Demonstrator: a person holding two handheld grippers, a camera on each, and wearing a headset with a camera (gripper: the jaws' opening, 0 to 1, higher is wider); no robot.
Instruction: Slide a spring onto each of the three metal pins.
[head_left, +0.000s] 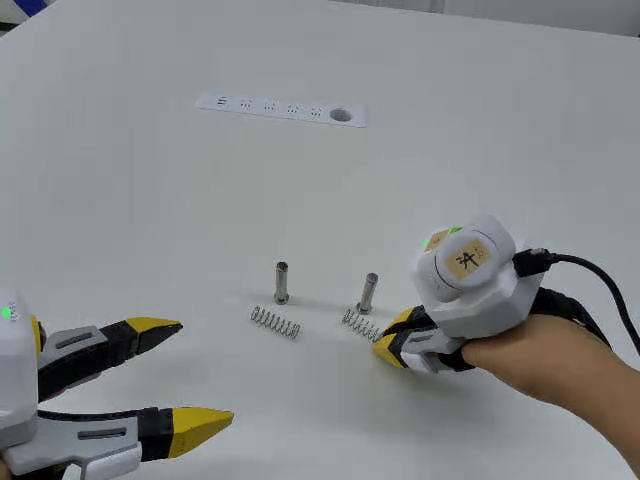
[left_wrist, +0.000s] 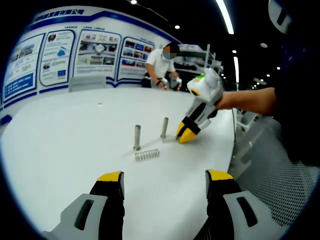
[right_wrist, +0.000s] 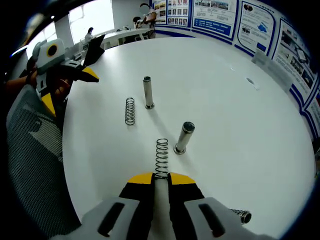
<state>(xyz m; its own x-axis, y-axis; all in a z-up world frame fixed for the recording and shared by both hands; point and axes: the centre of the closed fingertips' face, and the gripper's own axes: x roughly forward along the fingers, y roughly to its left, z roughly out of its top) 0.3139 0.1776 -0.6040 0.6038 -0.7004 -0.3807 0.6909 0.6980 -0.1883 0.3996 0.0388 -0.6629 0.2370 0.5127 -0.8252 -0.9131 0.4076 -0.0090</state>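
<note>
You're angling the right gripper (head_left: 388, 346) low, pinching one spring (right_wrist: 161, 154) by its end; the left gripper (head_left: 205, 372) is hovering wide open, empty.

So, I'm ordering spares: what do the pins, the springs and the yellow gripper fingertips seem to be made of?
Each pin looks like polished steel or a similar metal: silvery, with bright highlights along the cylinder. Each spring looks like thin bare metal wire, grey and glinting. The gripper fingertips look like matte yellow plastic or rubber; the pictures cannot settle which.
</note>
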